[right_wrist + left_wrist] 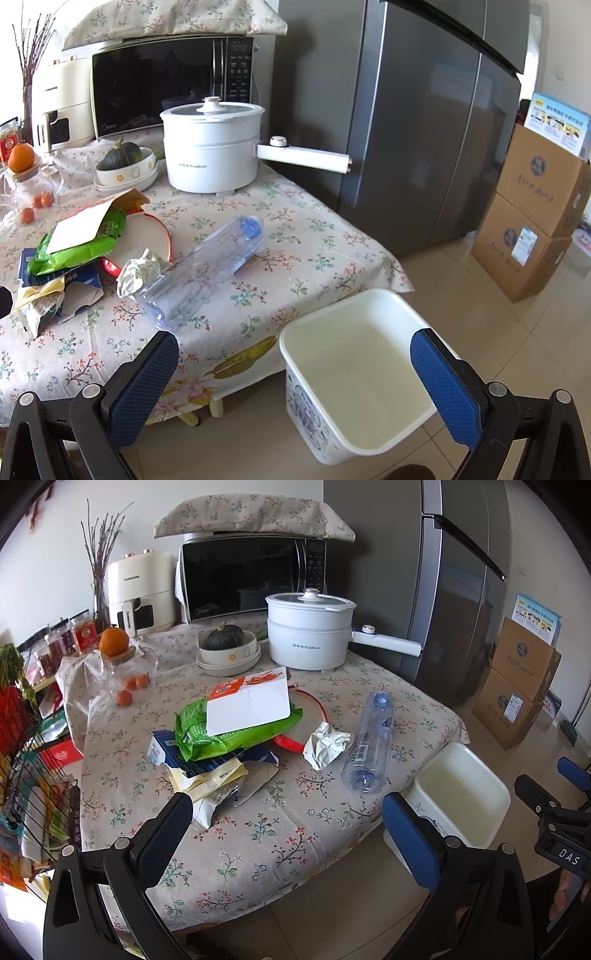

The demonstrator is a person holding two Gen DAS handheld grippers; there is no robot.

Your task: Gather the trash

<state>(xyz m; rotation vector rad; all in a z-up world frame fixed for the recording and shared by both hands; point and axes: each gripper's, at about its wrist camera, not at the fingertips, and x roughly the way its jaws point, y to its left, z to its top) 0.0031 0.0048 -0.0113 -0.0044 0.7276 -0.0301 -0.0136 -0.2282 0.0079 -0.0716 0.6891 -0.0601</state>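
Trash lies on the floral tablecloth: a clear plastic bottle (369,738) (207,266) on its side, a crumpled white paper (325,744) (142,271), a green bag (236,731) (79,247) under a white-backed carton (249,703) (79,227), a torn blue box (221,760) (79,286) and yellowish wrappers (207,779) (37,295). An empty white bin (460,794) (354,365) stands on the floor by the table corner. My left gripper (288,834) is open over the table's near edge. My right gripper (295,380) is open above the bin's near rim. Both hold nothing.
At the back stand a white electric pot (308,635) (212,147), a bowl with a squash (227,644) (125,164), a microwave (255,576), an air fryer (142,594) and a jar with an orange (114,642). Red-rimmed lid (310,716). A wire rack (33,768) flanks the left; fridge (417,122) and cardboard boxes (535,218) stand right.
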